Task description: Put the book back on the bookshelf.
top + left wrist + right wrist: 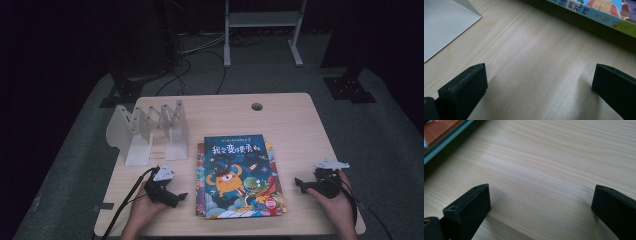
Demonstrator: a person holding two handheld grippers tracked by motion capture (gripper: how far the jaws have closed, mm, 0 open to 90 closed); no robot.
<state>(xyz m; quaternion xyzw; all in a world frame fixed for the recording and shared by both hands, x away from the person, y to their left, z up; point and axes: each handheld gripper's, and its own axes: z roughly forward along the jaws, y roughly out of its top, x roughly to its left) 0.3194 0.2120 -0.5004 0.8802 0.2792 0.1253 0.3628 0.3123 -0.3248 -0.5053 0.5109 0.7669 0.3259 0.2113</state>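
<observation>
Light wood surface with a round cable hole near its far edge. Stack of picture books, lying flat at the centre-near part of the surface; the top cover is blue with cartoon monsters and Chinese title lettering, and edges of at least one more book show beneath it on the left and right. White expanding book rack, standing at far left, just beside the stack's far-left corner; its dividers stand upright and the slots between them hold nothing. Left claw, held in a hand at near left, resting low over the surface just left of the book stack and near of the rack; in the left gripper view its jaws stand wide apart with bare wood between them, the stack's edge lying beyond at upper right and a white foot of the rack at upper left. Right claw, held in a hand at near right, pointing toward the stack and a little apart from its right edge; in the right gripper view its jaws are likewise spread wide over bare wood, gripping nothing, with a corner of the books at upper left. Cables trail from both grippers toward the near edge.
</observation>
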